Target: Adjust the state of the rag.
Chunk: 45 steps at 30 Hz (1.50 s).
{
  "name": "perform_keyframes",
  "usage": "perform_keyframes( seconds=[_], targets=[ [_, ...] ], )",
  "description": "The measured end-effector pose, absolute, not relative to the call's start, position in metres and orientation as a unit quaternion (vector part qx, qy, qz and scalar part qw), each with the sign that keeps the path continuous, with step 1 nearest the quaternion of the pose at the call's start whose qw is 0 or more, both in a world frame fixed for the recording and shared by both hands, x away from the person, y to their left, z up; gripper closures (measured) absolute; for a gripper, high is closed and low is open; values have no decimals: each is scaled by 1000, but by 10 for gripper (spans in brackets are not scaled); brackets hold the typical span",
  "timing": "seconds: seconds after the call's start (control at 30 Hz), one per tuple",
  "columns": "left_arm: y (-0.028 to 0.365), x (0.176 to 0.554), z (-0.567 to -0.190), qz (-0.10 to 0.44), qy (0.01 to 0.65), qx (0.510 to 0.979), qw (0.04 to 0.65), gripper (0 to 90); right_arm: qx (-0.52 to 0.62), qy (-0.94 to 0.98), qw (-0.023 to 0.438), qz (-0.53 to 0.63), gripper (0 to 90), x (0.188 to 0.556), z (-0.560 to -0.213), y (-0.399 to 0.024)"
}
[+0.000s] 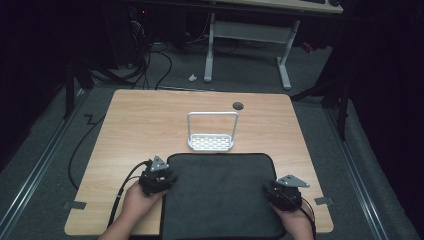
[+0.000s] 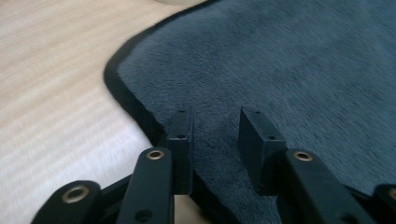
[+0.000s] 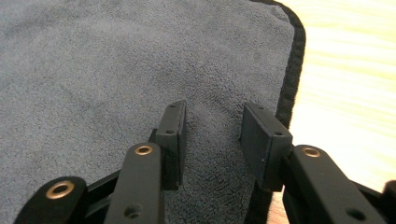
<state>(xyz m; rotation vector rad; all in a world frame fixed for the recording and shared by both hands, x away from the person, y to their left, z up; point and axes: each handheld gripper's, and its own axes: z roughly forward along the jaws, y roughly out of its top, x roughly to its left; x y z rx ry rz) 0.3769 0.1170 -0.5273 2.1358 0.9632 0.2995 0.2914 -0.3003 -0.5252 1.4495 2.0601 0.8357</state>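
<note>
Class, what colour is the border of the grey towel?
Black border, clearest in the right gripper view.

Dark grey cloth mat (image 1: 220, 195): fuzzy matt pile, black stitched hem. Light wood-grain table (image 1: 140, 125): smooth, slight sheen. White perforated rack (image 1: 212, 133): glossy, plastic or coated metal. Black gripper fingers (image 2: 183, 140): matt plastic.

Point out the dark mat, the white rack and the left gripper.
dark mat (image 1: 220, 200), high view, middle of its surface
white rack (image 1: 211, 143), high view, perforated base
left gripper (image 2: 215, 135), left gripper view, midway between its fingertips
</note>
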Motion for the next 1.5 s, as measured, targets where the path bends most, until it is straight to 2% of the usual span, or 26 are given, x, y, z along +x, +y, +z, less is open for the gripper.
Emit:
perform_keyframes(
  seconds=[0.1,0.2,0.33,0.4,0.47,0.5,0.63,0.67,0.93,1.03,1.17,1.27,1.33,1.5],
  targets=[
    [112,387,-528,118,381,834,381,682,537,749,244,303,613,295,-525,-303],
    [116,393,-526,91,398,825,391,670,539,746,243,305,600,299,-524,-306],
    [126,391,-521,103,401,812,412,607,520,746,249,333,583,293,-513,-299],
    [136,397,-520,120,408,799,425,581,482,755,257,363,574,285,-498,-277],
    [139,401,-521,118,414,792,433,554,473,759,258,366,579,284,-496,-270],
    [142,414,-525,110,433,784,432,550,444,772,256,376,596,281,-490,-249],
    [142,427,-531,105,450,768,444,533,412,789,245,384,591,277,-490,-210],
    [142,432,-534,103,463,752,458,527,403,796,243,381,586,277,-492,-201],
    [122,448,-533,103,458,774,425,520,355,828,217,376,544,272,-502,-149],
    [121,449,-534,99,466,770,425,536,342,836,207,377,534,270,-504,-131],
    [118,446,-535,100,443,783,425,568,319,850,197,369,497,268,-508,-109],
    [118,444,-536,100,443,782,426,679,304,858,184,371,487,266,-511,-91],
    [116,442,-536,98,428,792,423,783,295,862,173,374,481,266,-513,-78],
    [117,441,-536,92,425,795,423,829,280,869,156,378,473,261,-515,-57]
  ],
)
